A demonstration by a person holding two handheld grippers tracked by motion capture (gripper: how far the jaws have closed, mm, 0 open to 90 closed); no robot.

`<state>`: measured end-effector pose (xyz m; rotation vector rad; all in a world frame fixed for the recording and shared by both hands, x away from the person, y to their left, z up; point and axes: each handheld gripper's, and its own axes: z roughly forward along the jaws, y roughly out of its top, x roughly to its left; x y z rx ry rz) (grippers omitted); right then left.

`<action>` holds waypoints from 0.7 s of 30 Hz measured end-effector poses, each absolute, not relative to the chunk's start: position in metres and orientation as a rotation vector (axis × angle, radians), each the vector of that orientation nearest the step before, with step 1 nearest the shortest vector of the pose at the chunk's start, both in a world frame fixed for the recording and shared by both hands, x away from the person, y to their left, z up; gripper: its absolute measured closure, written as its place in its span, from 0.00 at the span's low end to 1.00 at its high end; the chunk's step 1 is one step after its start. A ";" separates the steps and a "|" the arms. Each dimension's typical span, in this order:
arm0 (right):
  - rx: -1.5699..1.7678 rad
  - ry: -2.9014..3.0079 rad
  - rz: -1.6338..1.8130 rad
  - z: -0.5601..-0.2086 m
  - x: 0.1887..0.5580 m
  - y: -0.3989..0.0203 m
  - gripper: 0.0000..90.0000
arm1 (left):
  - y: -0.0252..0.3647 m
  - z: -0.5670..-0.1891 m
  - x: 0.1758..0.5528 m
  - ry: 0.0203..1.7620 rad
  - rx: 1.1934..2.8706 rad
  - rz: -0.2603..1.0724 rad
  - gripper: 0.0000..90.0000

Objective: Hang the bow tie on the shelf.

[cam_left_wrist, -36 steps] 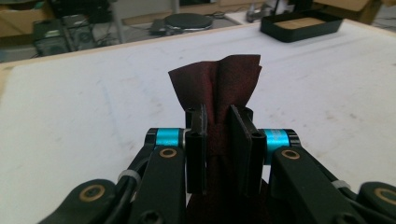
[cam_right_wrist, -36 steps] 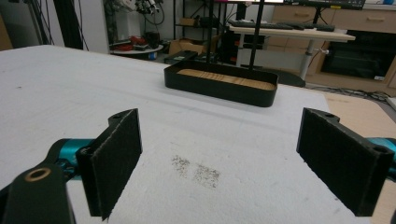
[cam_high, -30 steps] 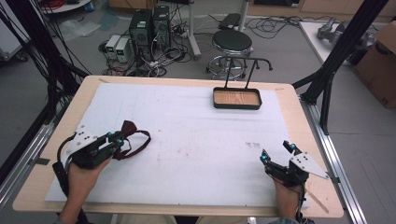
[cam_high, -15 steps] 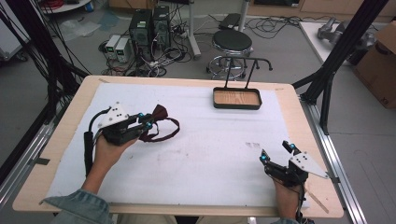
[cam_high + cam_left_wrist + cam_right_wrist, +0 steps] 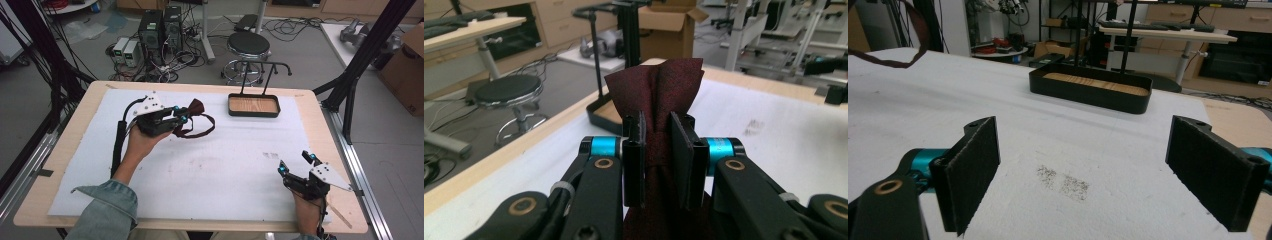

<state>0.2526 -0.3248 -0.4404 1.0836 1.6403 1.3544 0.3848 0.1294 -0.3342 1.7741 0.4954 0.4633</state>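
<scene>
A dark red bow tie point(image 5: 196, 106) with a looped strap point(image 5: 202, 133) hangs above the white mat, pinched at its knot by my left gripper point(image 5: 180, 113). In the left gripper view both pads squeeze the tie's point(image 5: 659, 85) narrow middle, and its wings fan out beyond my left gripper point(image 5: 656, 125). A black tray with a wooden floor point(image 5: 252, 113) sits at the table's far middle, to the right of the tie. My right gripper point(image 5: 296, 162) rests at the near right, jaws wide apart with nothing between them point(image 5: 1083, 165); the tray point(image 5: 1088, 95) lies ahead of it.
A black T-shaped rack point(image 5: 265, 75) rises behind the tray. The white mat point(image 5: 225, 165) covers most of the wooden table and carries a small dark smudge point(image 5: 1063, 182). A stool point(image 5: 248, 45) and computer towers point(image 5: 160, 27) stand on the floor beyond the table.
My left hand has carried the bow tie away from the near left, up and rightward toward the tray. The right gripper has stayed where it was.
</scene>
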 end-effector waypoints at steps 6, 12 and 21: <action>1.084 1.641 1.359 -0.440 0.253 -0.325 0.14 | 0.105 -0.325 0.402 0.443 1.777 0.445 0.85; 1.086 1.645 1.365 -0.441 0.253 -0.325 0.14 | 0.086 -0.322 0.420 0.416 1.758 0.433 0.85; 1.085 1.646 1.362 -0.441 0.253 -0.326 0.14 | 0.064 -0.320 0.451 0.406 1.771 0.401 0.85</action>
